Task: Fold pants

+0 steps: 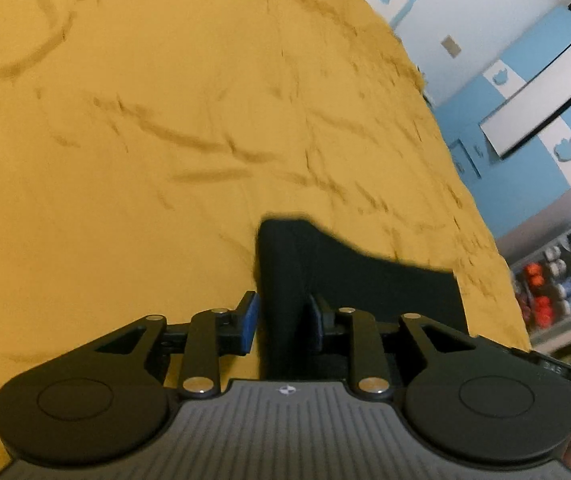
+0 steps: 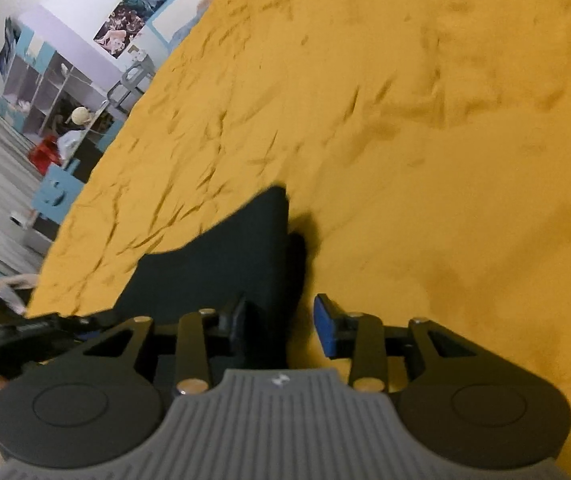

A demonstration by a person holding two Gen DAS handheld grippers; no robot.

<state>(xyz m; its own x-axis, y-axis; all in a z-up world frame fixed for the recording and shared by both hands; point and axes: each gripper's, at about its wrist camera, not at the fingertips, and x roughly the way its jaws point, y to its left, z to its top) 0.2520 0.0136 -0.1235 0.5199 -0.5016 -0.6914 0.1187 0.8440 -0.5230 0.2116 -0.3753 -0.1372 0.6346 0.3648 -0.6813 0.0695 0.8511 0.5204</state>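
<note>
Pants (image 1: 325,272), dark and matte, sit between the fingers of both your tools, nearest thing in either view. At your left gripper (image 1: 283,320) the cloth runs up through the gap as a narrow standing fold; the blue pad (image 1: 250,320) on one side looks a shade off the fabric, the other pad is against it, so you seem to be pinching it, though motion blur keeps that from being certain. At your right gripper (image 2: 281,328) the jaws stand plainly apart: the dark pad side is buried in cloth, the blue pad (image 2: 327,330) is clear of it with yellow showing between; released, or at most resting against the fabric. From each tool the garment spreads outward as a slack sheet with a drooping edge, so judge it light, limp, not slippery, nothing fragile; it will sag and double over wherever unsupported. Take hold at an edge or corner, catching all layers in one pinch, and keep both holds level so the span hangs flat. Which end you hold, waist or hem, cannot be told. Beyond lies the yellow bedspread (image 1: 165,120), rumpled with shallow creases. Farthest out, blue-and-white cupboards (image 1: 545,92) and open shelving (image 2: 45,88) along the walls.
</note>
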